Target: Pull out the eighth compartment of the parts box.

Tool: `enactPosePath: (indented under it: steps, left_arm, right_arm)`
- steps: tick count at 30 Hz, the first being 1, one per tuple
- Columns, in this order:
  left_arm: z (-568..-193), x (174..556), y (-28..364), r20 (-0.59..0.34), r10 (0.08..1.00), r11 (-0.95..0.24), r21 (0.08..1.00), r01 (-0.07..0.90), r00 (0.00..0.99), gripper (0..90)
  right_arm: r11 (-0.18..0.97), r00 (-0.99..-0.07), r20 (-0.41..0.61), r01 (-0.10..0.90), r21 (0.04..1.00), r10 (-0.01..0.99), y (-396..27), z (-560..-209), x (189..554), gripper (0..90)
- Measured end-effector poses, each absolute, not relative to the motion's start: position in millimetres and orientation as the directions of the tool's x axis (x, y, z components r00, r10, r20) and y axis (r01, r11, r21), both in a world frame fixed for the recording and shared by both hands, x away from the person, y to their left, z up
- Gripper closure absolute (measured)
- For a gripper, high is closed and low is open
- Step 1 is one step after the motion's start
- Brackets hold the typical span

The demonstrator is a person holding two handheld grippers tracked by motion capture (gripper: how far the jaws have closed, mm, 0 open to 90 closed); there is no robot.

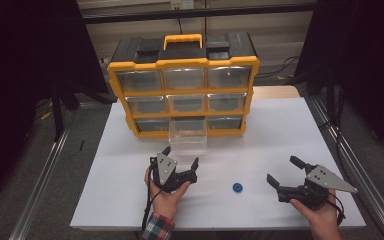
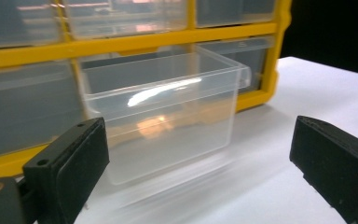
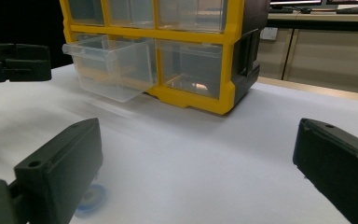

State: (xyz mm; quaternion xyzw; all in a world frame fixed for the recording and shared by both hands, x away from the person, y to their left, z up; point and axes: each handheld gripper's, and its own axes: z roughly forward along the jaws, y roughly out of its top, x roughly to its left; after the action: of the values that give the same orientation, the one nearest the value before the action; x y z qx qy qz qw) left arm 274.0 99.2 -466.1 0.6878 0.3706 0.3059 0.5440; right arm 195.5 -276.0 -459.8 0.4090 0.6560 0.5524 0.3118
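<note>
High view shows your left gripper wide and empty before the pulled-out clear drawer; thin, light, slippery plastic — take its front lip. Right gripper also wide.

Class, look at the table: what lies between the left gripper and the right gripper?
In the high view, a small blue ring lies on the white table between the left gripper and the right gripper, nearer the right one, touching neither.
</note>
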Motion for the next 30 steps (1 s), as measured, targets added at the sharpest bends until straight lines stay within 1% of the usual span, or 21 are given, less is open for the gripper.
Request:
enactPosePath:
  steps: [3,4,7,11,18,30]
  left_arm:
    - [-466,274,95,-0.007,0.823,-0.122,0.974,0.19,0.568,4.2]
    - [-465,274,94,0.002,0.817,-0.133,0.973,0.186,0.576,4.2]
    - [-464,275,92,-0.015,0.794,-0.132,0.971,0.197,0.607,3.7]
    - [-466,278,87,-0.074,0.761,-0.11,0.965,0.24,0.645,3.0]
    - [-466,282,78,-0.124,0.7,-0.114,0.952,0.283,0.703,2.0]
    - [-465,282,63,-0.167,0.635,-0.151,0.931,0.333,0.754,1.8]
  right_arm:
    - [0.053,-0.472,0.044,0.19,0.98,0.88,-276,-460,196,0.9]
    - [0.053,-0.472,0.043,0.189,0.981,0.88,-276,-460,196,0.9]
    - [0.054,-0.47,0.041,0.187,0.981,0.882,-275,-459,196,0.9]
    - [0.059,-0.471,0.037,0.186,0.981,0.882,-275,-460,196,0.9]
    - [0.06,-0.468,0.037,0.192,0.98,0.883,-277,-460,194,0.9]
    - [0.06,-0.468,0.038,0.192,0.98,0.883,-277,-460,195,1.0]
